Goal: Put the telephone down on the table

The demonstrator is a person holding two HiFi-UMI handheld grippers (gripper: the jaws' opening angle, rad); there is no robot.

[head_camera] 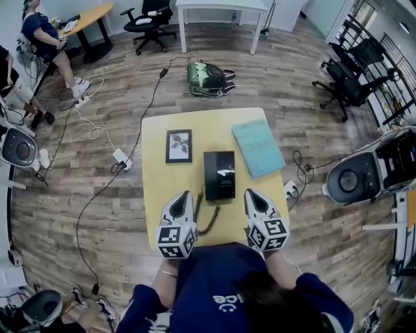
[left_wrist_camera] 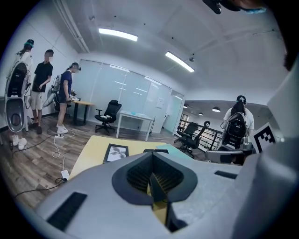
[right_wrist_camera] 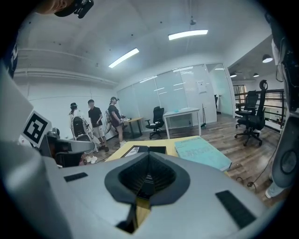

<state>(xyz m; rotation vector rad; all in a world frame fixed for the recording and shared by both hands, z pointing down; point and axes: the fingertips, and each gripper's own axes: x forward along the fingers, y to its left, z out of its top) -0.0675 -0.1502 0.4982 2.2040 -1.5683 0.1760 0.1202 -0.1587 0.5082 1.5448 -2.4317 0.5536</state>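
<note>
The black telephone (head_camera: 220, 174) lies flat in the middle of the yellow table (head_camera: 156, 188), its handset on the cradle and its coiled cord (head_camera: 209, 221) trailing toward the near edge. My left gripper (head_camera: 184, 194) rests low at the phone's near left, jaws shut and holding nothing. On the phone's near right sits my right gripper (head_camera: 251, 194), likewise shut and holding nothing. In the left gripper view the closed jaws (left_wrist_camera: 152, 175) fill the foreground, with the phone's edge (left_wrist_camera: 156, 151) just beyond. Past the shut right gripper (right_wrist_camera: 146, 179), the right gripper view shows the phone (right_wrist_camera: 157, 150).
A framed picture (head_camera: 179, 145) lies left of the phone and a teal book (head_camera: 258, 147) to its right. On the floor are a green bag (head_camera: 207, 77), cables and a power strip (head_camera: 121, 158). Office chairs (head_camera: 346, 84), a white desk (head_camera: 221, 6), people (head_camera: 45, 36) and white machines (head_camera: 364, 172) ring the table.
</note>
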